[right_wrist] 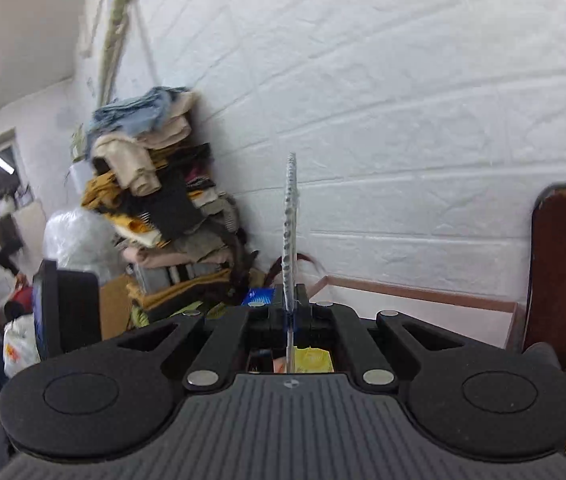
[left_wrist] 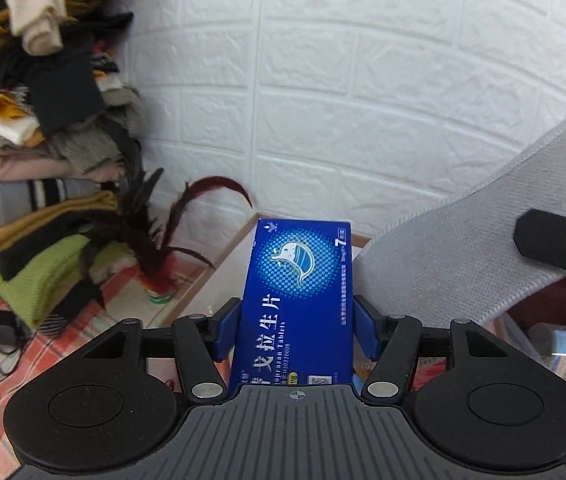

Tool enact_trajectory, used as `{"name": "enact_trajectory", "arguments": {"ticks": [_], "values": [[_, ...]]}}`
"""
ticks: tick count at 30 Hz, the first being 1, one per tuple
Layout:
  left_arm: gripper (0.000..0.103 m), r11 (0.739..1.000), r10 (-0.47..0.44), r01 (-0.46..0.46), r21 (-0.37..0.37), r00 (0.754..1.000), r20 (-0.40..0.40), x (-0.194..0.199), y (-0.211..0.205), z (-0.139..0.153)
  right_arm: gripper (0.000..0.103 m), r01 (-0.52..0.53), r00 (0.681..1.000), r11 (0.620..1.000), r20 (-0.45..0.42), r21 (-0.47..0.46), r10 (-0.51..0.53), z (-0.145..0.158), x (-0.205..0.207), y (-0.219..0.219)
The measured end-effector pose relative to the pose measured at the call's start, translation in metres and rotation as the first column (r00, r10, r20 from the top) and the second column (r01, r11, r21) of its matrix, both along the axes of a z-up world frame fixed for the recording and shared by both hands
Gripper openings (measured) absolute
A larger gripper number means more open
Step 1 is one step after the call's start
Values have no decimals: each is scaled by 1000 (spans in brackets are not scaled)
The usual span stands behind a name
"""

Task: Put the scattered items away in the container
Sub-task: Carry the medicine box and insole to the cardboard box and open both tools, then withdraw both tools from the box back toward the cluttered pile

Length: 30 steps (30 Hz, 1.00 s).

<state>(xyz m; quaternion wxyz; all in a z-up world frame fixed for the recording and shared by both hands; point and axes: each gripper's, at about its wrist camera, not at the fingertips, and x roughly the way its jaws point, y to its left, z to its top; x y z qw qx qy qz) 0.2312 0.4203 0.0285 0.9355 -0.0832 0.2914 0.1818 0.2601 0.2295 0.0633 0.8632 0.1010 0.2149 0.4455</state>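
Tablet box (left_wrist: pixel 297 300), blue, sits clamped upright in left gripper (left_wrist: pixel 297 328), raised just left of the grey cloth (left_wrist: pixel 451 248). Right gripper (right_wrist: pixel 291 316) pinches that cloth edge-on. Container unclear; release low, box kept level.

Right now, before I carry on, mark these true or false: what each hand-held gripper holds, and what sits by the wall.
1. The left hand-held gripper is shut on a blue tablet box. True.
2. The right hand-held gripper is open and holds nothing. False: it is shut on the edge of a grey cloth.
3. A pile of folded clothes is stacked against the white wall. True.
4. The box is red. False: it is blue with white print.
5. A dark feather duster lies beside the clothes. True.
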Motion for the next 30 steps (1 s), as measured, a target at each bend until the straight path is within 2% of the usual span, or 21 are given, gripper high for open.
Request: {"name": "enact_trajectory", "arguments": {"ticks": [1,2,3,6,10,13,18,21,30], "values": [[102,1000,10,-10,-2,1000,-18,7,3,-8,12,31,999,999,-11,-21,-31,-11,10,5],[103,1000,21,-21,-10,999,-39,11,6,-16,48,41,999,996,-32,-74,-43,-24,20,12],[103,1000,17,-18,-18,999,-49,11,8,-21,71,59,997,991,-33,-118,-64,-33,23,12],[103,999,10,-13,-41,997,-80,13,14,-37,70,114,992,962,-30,-247,-125,-60,33,14],[103,998,22,-27,-51,994,-107,11,15,-45,69,107,989,960,-71,-260,-129,-72,34,2],[103,999,15,-20,-48,994,-112,6,7,-43,69,107,990,957,-61,-268,-128,-73,28,-5],[103,1000,3,-4,-9,995,-102,-13,-16,-26,72,100,992,964,-55,-245,-117,-57,14,-13],[103,1000,-4,5,14,995,-97,-24,-30,-16,79,96,994,968,-30,-232,-105,-45,2,-20],[103,995,-31,38,90,996,-79,-58,-77,11,90,106,994,972,59,-209,-96,-23,-46,-54]]}}
